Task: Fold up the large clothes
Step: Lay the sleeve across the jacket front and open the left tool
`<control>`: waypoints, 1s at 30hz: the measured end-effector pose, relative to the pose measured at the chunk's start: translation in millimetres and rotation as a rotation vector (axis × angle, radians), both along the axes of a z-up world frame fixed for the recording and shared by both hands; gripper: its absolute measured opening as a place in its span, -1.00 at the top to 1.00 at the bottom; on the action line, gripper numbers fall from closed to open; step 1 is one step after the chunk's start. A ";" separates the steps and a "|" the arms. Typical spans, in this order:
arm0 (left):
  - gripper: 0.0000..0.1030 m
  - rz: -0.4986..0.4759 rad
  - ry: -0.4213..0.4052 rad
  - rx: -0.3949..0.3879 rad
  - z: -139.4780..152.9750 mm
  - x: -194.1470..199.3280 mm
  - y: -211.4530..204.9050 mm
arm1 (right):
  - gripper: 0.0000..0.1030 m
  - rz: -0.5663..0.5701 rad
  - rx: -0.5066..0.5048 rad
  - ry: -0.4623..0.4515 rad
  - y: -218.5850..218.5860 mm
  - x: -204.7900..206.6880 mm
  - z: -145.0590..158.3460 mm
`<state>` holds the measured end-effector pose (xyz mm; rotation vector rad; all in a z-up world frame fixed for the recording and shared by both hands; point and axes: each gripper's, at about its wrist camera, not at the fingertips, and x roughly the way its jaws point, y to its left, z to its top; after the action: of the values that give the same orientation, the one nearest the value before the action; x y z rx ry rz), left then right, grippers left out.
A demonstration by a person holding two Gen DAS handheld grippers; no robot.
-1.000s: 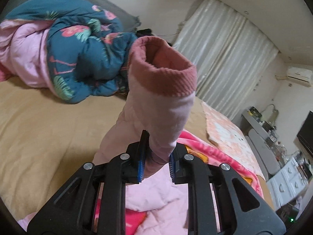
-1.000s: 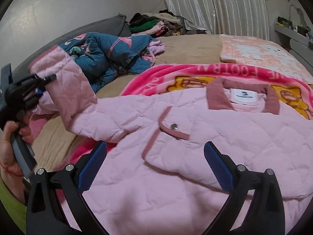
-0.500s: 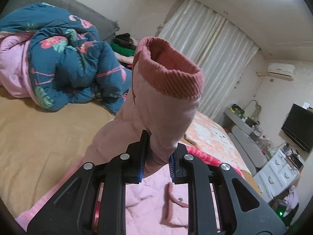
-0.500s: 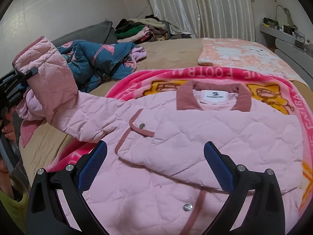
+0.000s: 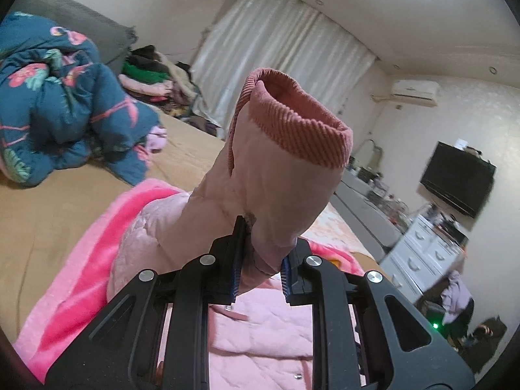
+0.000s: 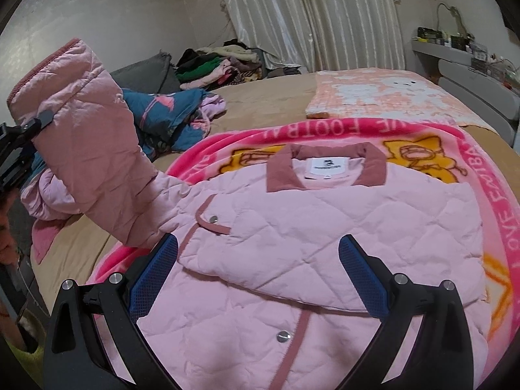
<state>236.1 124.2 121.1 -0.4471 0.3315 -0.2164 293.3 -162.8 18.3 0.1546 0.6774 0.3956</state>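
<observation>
A pink quilted jacket (image 6: 325,227) lies front up on a bright pink blanket (image 6: 494,195) on the bed, its darker collar (image 6: 325,162) away from me. My left gripper (image 5: 260,260) is shut on the jacket's left sleeve (image 5: 260,188), near the ribbed cuff (image 5: 299,130), and holds it raised over the jacket's left side. The raised sleeve also shows in the right wrist view (image 6: 91,136), with the left gripper (image 6: 19,136) at the left edge. My right gripper (image 6: 256,276) is open and empty just above the jacket's front.
A teal flowered quilt (image 5: 58,117) is bunched on the tan bed (image 5: 48,221) to the left. A heap of clothes (image 6: 221,61) lies by the curtains. A peach mat (image 6: 383,94) lies at the far right. Drawers (image 5: 422,260) and a TV (image 5: 455,178) stand beyond the bed.
My left gripper has carried the sleeve up and to the right, towards the jacket's body. The right gripper has stayed open and shifted a little left over the jacket.
</observation>
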 end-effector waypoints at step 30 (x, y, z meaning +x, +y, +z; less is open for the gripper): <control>0.77 -0.318 0.123 0.112 -64.7 17.5 -111.6 | -0.91 -0.194 0.136 0.017 -116.8 -22.3 -13.2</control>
<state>253.6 12.6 56.4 -0.2953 0.5329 -0.4793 271.0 -279.6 5.1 0.3503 0.6454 0.2541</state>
